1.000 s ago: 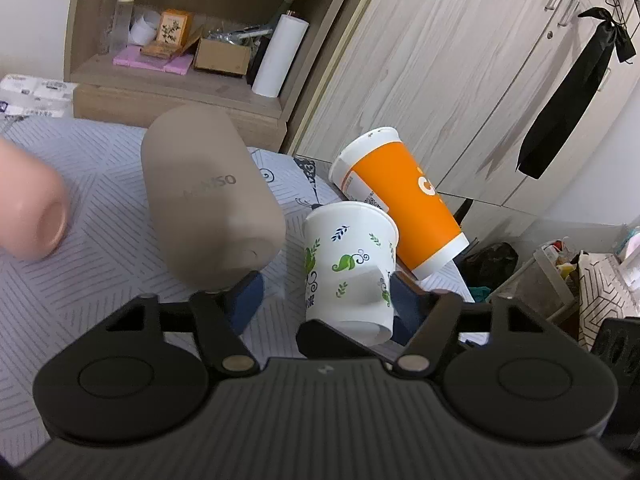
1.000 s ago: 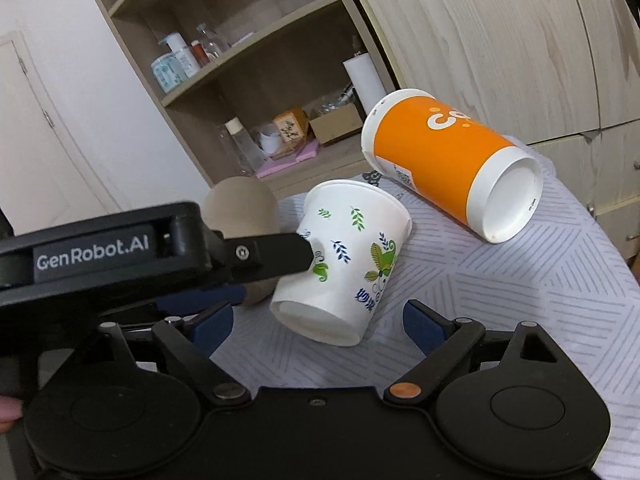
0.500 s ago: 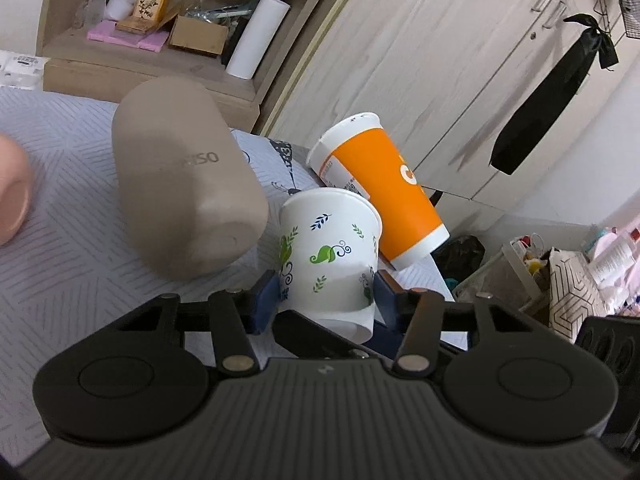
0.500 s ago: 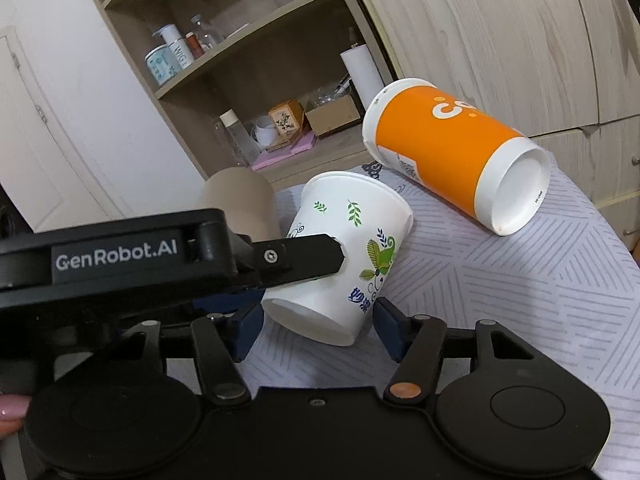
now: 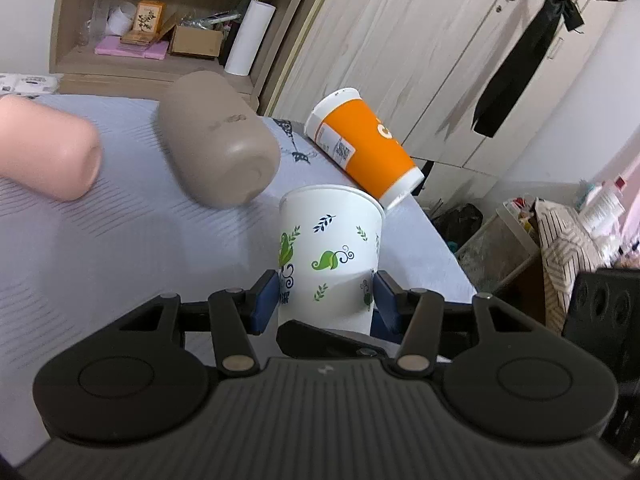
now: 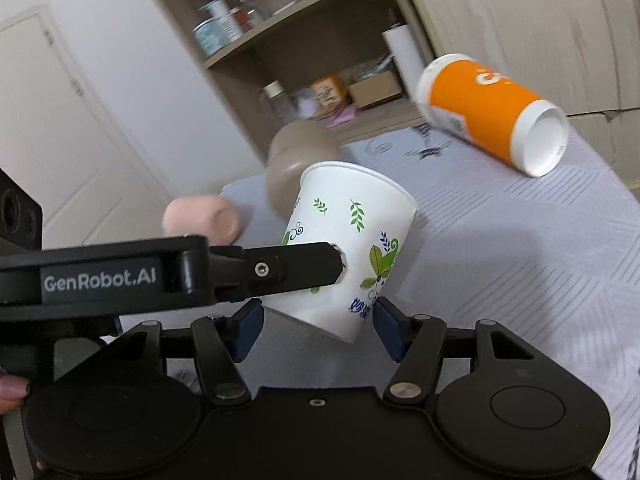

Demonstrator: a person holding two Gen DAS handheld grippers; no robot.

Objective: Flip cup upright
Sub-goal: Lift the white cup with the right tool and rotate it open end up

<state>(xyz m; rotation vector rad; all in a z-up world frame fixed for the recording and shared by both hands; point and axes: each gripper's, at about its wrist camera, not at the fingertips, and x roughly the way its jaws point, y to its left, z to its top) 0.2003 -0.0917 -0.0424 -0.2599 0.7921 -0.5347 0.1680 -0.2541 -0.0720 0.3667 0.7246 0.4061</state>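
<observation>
A white paper cup with green leaf prints (image 5: 330, 252) is held between the blue pads of my left gripper (image 5: 326, 304), mouth up and nearly upright, lifted off the grey striped bedsheet (image 5: 120, 248). In the right wrist view the same cup (image 6: 352, 240) tilts a little, with the left gripper's black finger (image 6: 296, 268) across its side. My right gripper (image 6: 318, 328) is open, its blue pads (image 6: 390, 328) on either side of the cup's base without touching it.
An orange paper cup (image 5: 360, 144) lies on its side near the bed's right edge. A taupe tumbler (image 5: 218, 152) and a pink cup (image 5: 48, 152) lie on their sides to the left. A shelf unit (image 5: 160, 28) and wardrobe stand behind.
My left gripper closed on the leaf-print cup, lifted it off the sheet and turned it from lying tilted to mouth-up. My right gripper narrowed somewhat around the cup's base.
</observation>
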